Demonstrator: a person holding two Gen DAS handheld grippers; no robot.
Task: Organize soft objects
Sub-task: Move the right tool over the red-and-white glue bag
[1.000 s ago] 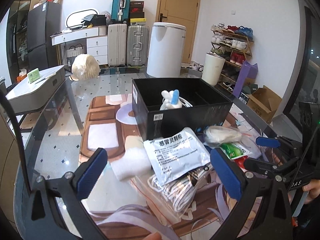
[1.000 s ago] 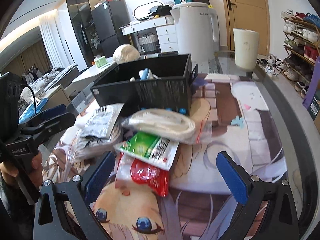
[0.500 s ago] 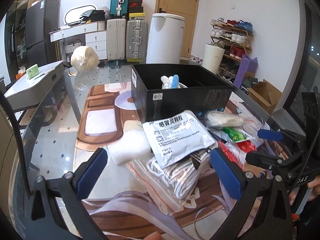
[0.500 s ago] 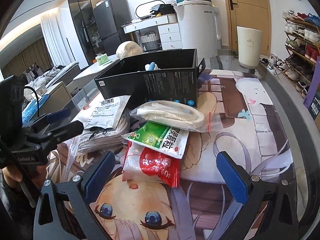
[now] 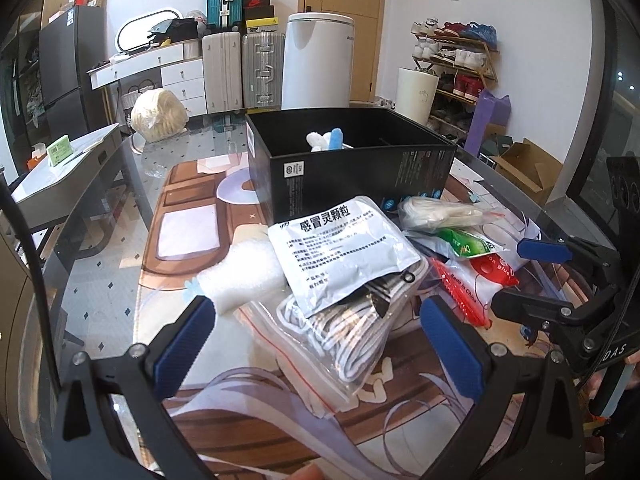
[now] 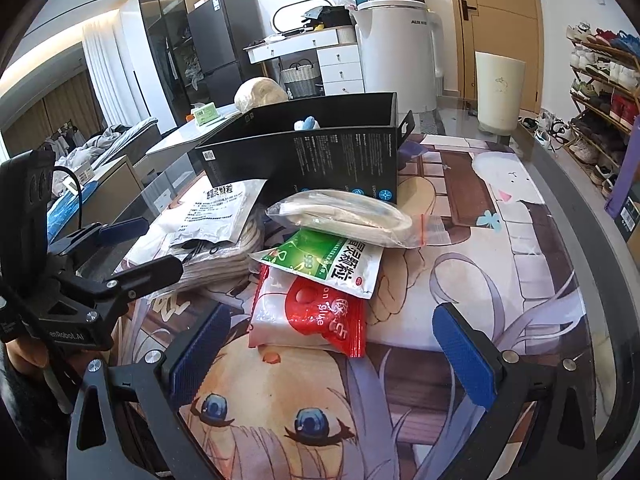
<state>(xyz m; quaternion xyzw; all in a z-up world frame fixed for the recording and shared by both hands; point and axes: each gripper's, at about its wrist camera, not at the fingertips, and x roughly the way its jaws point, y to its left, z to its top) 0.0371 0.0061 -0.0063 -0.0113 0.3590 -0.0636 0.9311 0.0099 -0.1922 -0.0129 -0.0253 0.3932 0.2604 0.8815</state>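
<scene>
I held both grippers spread wide, empty. The flat white printed sachet point(image 5: 340, 252) lay dead ahead of my left gripper point(image 5: 316, 328), atop the bagged white cord point(image 5: 352, 332), nearer it than my right gripper point(image 6: 332, 344).

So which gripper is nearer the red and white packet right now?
Right. The right gripper is open with the red and white packet just ahead between its fingers; the left gripper is open over the bagged cord beside it.
</scene>
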